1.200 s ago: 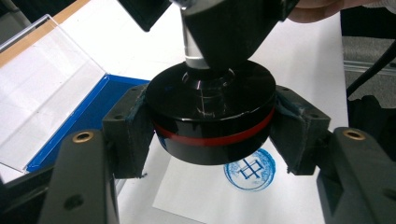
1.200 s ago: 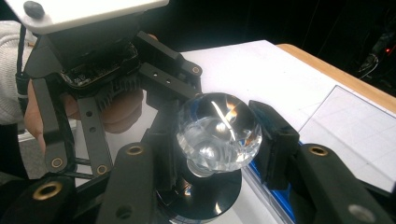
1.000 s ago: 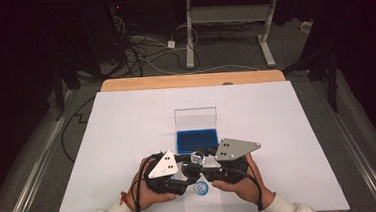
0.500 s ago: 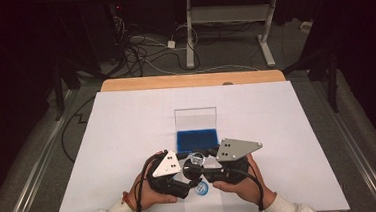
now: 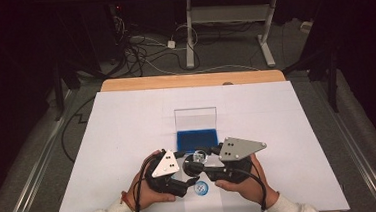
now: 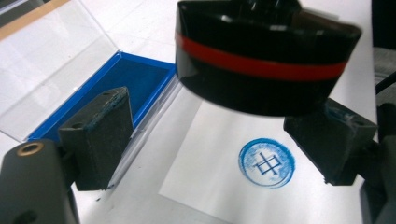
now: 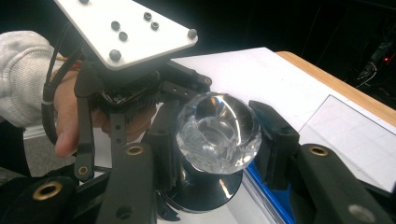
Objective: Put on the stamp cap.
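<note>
High view: two hands meet at the near edge of the white sheet (image 5: 128,135) on the table, the left gripper (image 5: 183,179) and the right gripper (image 5: 200,164) nose to nose, with the stamp (image 5: 198,160) between them. The blue ink pad (image 5: 197,138) lies just beyond at twelve o'clock, its clear lid (image 5: 195,119) standing up behind it. A round blue print (image 5: 200,189) sits on the paper at six o'clock from the stamp, between the two hands.

In the right gripper view the jaws are clamped on the stamp's clear faceted knob (image 7: 218,133), one pad on each side, with the black base flaring below it. The left gripper's grey plate (image 7: 126,30) and the left hand (image 7: 70,116) sit at ten o'clock of the knob (very close, the two tools almost interlocked).

In the left gripper view the jaws stand wide apart and have just been opening; the pads (image 6: 100,135) do not press on anything. The stamp's black base with a red band (image 6: 261,67) hangs above and between them, lifted off the paper. Under it the print (image 6: 266,162) shows a blue ring with a crossed mark inside, at five o'clock from the ink pad (image 6: 135,86), whose lid (image 6: 51,74) tilts open to the left.
</note>
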